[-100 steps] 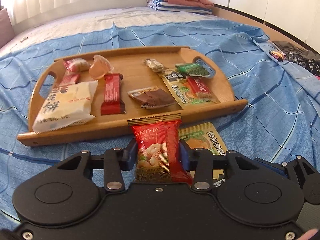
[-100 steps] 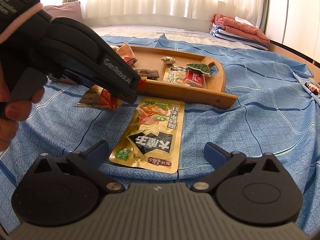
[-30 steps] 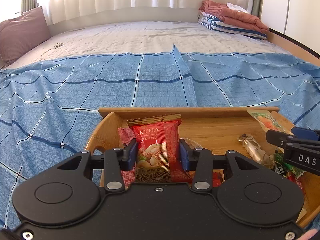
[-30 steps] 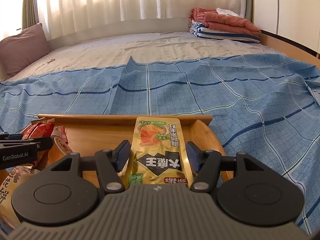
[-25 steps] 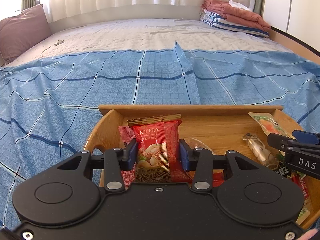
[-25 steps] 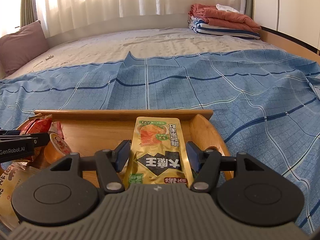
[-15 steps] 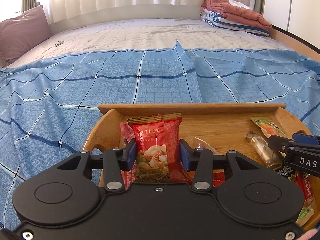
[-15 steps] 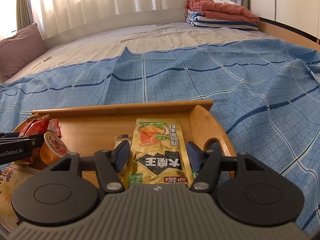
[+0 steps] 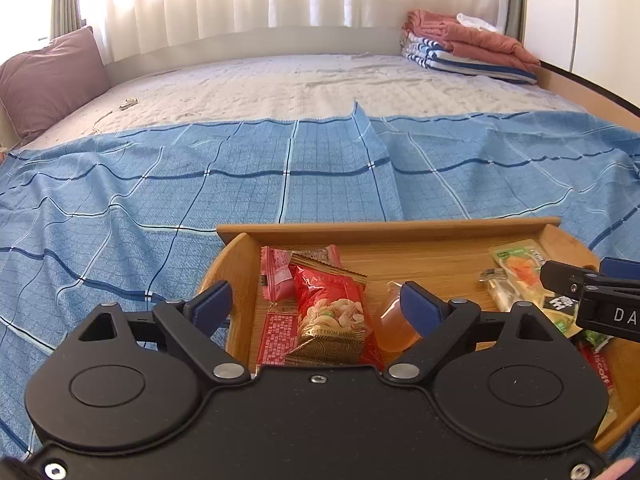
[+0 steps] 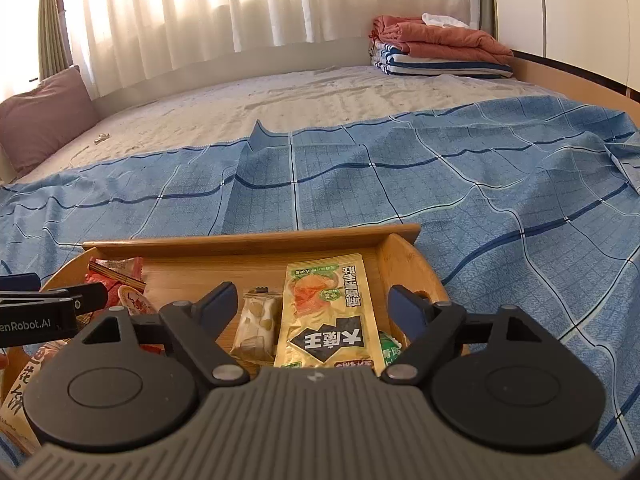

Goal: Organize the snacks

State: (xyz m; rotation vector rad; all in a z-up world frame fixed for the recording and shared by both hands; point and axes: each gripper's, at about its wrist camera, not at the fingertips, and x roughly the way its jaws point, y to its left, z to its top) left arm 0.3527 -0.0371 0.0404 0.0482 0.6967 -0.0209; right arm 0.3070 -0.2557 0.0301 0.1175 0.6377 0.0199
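Blue checked cloth [image 9: 280,184] covers the near half of the bed, pale quilt beyond, curtains and folded blankets [image 10: 436,50] behind. The wooden tray [image 9: 384,230] sits on it. A second ago both pairs of my fingers pinched packets; now my left gripper [image 9: 316,304] is opening around the red nut packet [image 9: 332,320], my right gripper [image 10: 310,306] around the yellow packet [image 10: 328,312], both lying in the tray, untouched.

Left gripper [image 9: 316,306] and right gripper [image 10: 310,306] opening.
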